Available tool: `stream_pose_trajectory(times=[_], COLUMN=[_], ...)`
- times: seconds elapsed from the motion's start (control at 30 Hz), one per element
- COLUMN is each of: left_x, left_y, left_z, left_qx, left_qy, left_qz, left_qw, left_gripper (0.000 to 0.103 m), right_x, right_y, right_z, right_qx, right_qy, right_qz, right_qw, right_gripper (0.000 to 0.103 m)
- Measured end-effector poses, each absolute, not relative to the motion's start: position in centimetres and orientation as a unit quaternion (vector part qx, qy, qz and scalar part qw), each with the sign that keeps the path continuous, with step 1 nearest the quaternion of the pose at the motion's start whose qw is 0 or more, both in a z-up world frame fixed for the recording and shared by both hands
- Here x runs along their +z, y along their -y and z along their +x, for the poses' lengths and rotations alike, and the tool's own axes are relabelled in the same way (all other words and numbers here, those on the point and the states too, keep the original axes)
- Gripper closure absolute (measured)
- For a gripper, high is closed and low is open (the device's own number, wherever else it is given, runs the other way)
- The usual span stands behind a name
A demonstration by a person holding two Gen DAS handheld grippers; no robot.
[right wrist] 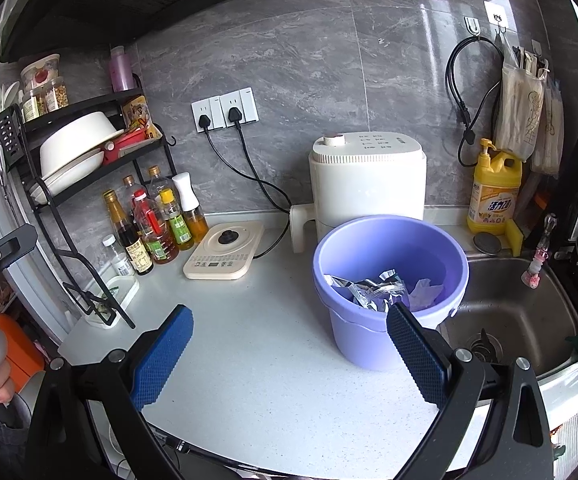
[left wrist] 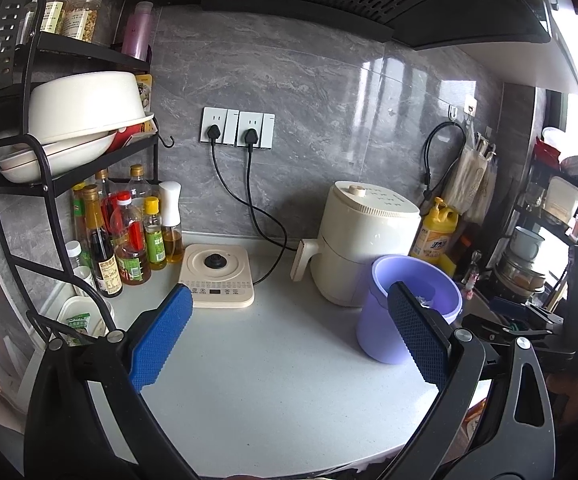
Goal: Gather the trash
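Observation:
A lilac plastic bucket stands on the white counter next to the sink. Inside it lie crumpled silver wrappers and a white tissue. My right gripper is open and empty, held above the counter just in front of the bucket. In the left wrist view the bucket sits to the right, with a bit of wrapper showing inside. My left gripper is open and empty over the counter, left of the bucket. The right gripper's body shows at the right edge.
A cream air fryer stands behind the bucket. A kettle base and oil bottles sit to the left under a black dish rack. A steel sink lies right, with yellow dish soap behind it.

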State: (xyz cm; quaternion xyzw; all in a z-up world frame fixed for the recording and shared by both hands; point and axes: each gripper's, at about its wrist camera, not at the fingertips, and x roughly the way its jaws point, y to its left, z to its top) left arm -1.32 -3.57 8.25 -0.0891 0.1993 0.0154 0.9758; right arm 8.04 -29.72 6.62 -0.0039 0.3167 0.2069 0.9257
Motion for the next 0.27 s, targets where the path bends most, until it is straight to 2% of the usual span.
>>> stream_pose_trajectory(times=[0.27], left_x=[7.39], left_y=[2.9], left_z=[-1.51], left_qx=[0.006], left_qy=[-0.202], left_qz=[-0.1], left_qw=[0.974], left_gripper=[0.006], right_x=[6.37], right_y=[28.9], right_z=[8.05], right_qx=[0.205], right_qy=[-0.323], right_qz=[-0.017], right_qw=[0.924], right_gripper=[0.008])
